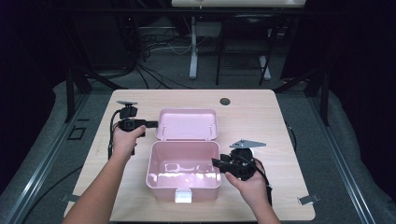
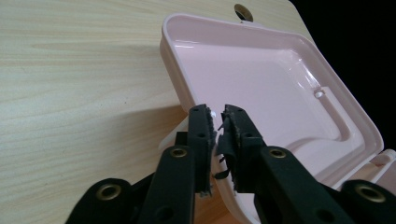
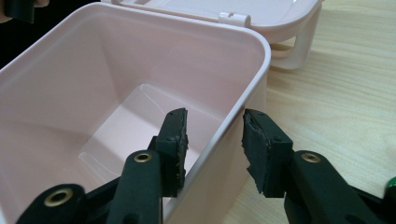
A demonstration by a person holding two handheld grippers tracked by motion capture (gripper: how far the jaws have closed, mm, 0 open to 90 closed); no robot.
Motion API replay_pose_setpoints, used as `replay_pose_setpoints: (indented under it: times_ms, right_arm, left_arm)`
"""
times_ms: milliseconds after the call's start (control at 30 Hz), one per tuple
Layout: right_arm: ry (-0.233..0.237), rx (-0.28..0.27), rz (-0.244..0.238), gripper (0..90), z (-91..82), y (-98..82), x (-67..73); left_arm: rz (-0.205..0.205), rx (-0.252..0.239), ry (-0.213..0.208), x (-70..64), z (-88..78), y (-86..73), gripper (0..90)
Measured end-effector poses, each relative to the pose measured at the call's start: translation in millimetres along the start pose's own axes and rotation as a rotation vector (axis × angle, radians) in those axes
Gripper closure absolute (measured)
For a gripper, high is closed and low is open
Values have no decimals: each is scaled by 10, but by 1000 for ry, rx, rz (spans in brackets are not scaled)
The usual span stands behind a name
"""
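Pink plastic box (image 1: 183,168) sits mid-bench (image 1: 261,116), open, with its lid (image 1: 187,124) swung back on the far hinge and lying nearly flat behind the tub. We have the left gripper (image 1: 148,124) at the lid's left rim; in the left gripper view its jaws straddle that rim edge (image 2: 215,122), narrow gap, and whether the pads bite or just bracket the plastic we cannot tell. The right gripper (image 1: 217,163) is at the tub's right wall; in the right gripper view its jaws stand apart on either side of the wall (image 3: 243,116), one pad inside the cavity, one outside, visible clearance on both, so no clamp there. The tub looks empty, with a white latch tab (image 1: 182,196) on the near front face. Handling, as we judge it: thin-walled moulded plastic, light, glossy and probably slick against the pads, stiff at the rolled rims but the flat panels will likely flex. An empty box this light should skate on the wood if pushed from one side, so we'd brace the tub wall with the right while the left works the lid. Best purchase is the rims and corners, not mid-panel. Hinge and latch are the fragile bits; we'd keep twist off them.
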State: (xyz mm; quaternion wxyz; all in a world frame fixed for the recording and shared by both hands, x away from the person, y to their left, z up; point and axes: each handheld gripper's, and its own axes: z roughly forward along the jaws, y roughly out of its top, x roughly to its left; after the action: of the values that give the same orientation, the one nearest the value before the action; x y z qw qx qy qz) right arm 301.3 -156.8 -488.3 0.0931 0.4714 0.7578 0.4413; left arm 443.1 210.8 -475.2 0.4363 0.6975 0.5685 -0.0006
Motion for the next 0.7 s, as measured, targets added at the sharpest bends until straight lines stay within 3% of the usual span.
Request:
replay_pose_setpoints:
  times_ms: [367,567,700]
  right_arm:
    - [1,-30,12,587,-99,44,-13]
    - [5,-39,10,582,-122,53,-14]
    - [9,-47,10,580,-148,63,-17]
  left_arm:
    - [54,-18,9,-91,-176,-54,725]
    - [71,-38,-7,-104,-276,-151,673]
    - [94,-57,8,-105,-351,-216,656]
